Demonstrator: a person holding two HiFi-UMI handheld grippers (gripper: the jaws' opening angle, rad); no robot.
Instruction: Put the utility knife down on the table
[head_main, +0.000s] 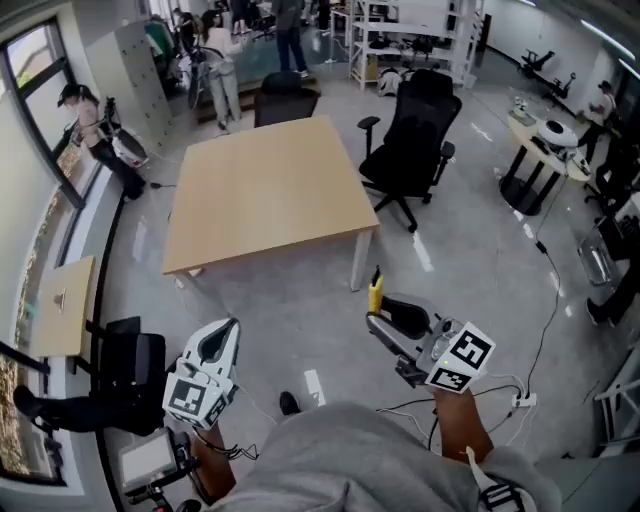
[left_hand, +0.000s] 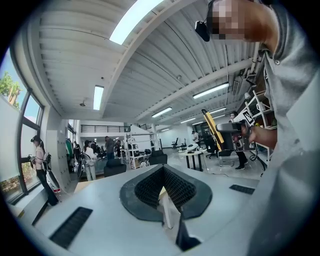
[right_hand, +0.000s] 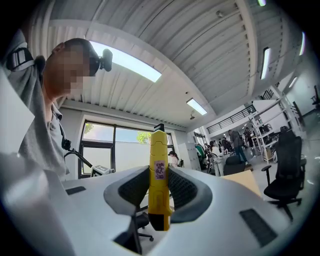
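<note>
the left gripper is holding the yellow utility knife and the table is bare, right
No: the right gripper holds the utility knife, jaws closed on it, as the right gripper view shows. The left gripper is shut on nothing. The table is bare.

One utility knife (right_hand: 158, 180) (yellow), two grippers (head_main: 216, 342) (head_main: 380, 318)
</note>
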